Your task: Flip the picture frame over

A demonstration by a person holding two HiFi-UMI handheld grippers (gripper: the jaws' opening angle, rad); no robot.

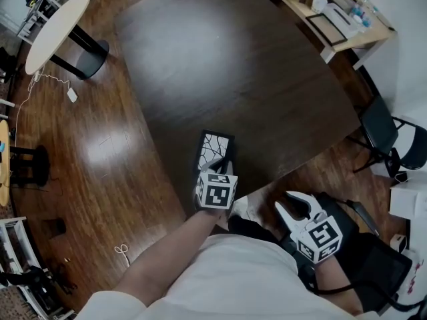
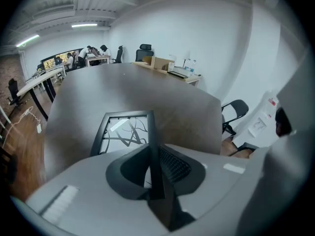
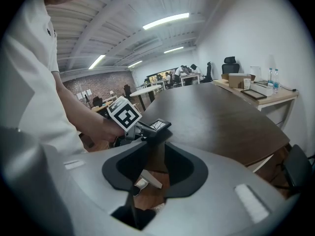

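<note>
The picture frame [image 1: 215, 149] is black-rimmed with a white branch-pattern picture. It lies face up near the front edge of the dark table [image 1: 227, 65]. My left gripper [image 1: 219, 167] is at the frame's near end. In the left gripper view the frame [image 2: 123, 132] has its right rim running straight between the pads, and the left gripper [image 2: 153, 154] is shut on that rim. My right gripper [image 1: 298, 205] hangs off the table's edge by the person's lap, jaws apart with nothing in them. In the right gripper view the right gripper [image 3: 153, 161] looks toward the frame [image 3: 158, 125].
The table's front edge [image 1: 267, 179] runs diagonally just past the frame. A black chair [image 1: 381, 131] stands at right. A light desk [image 1: 333, 19] with boxes and another frame sits at back right. A round white table [image 1: 57, 25] stands at far left on the wood floor.
</note>
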